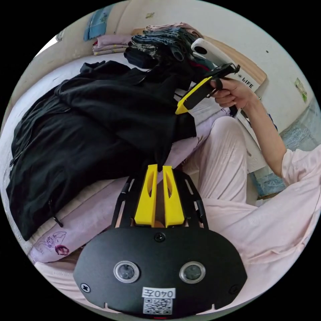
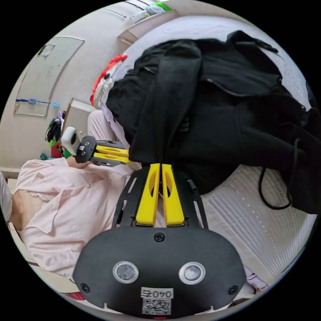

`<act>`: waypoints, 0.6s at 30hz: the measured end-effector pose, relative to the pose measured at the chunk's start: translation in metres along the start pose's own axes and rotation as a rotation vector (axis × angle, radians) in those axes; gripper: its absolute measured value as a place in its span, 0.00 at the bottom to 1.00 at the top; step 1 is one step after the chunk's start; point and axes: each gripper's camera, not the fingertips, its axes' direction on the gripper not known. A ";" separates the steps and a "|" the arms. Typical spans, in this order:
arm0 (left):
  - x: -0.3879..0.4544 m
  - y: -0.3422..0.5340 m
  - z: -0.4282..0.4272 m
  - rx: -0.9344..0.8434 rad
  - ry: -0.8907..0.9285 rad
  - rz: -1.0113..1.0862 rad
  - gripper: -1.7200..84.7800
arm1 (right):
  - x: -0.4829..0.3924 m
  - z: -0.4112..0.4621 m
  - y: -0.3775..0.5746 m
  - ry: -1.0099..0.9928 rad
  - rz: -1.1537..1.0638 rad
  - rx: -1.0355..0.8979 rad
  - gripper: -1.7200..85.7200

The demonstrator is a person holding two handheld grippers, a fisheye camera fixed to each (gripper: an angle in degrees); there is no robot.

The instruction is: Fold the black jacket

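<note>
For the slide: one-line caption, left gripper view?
Left claw pinching black jacket edge, right claw gripping its far side.

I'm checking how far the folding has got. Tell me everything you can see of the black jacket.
The black jacket is a soft, matte garment lying crumpled on the pale bed, partly doubled over itself. A zip and a drawcord loop at one edge show in the right gripper view. The left gripper and the right gripper each pinch an edge of its cloth, jaws closed. A stack of folded clothes sits behind it.
</note>
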 end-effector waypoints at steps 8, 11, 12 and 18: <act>0.015 0.000 -0.056 0.256 -0.195 0.060 0.01 | 0.005 -0.047 0.025 -0.004 0.087 0.244 0.14; 0.034 -0.031 -0.030 0.232 -0.242 0.192 0.01 | 0.009 -0.015 0.002 -0.065 0.090 0.143 0.11; 0.044 -0.042 -0.012 0.192 -0.259 0.263 0.01 | 0.010 -0.007 -0.003 -0.073 0.095 0.111 0.10; 0.076 -0.040 0.060 -0.044 -0.540 0.574 0.01 | -0.010 -0.014 -0.005 -0.073 0.000 0.147 0.02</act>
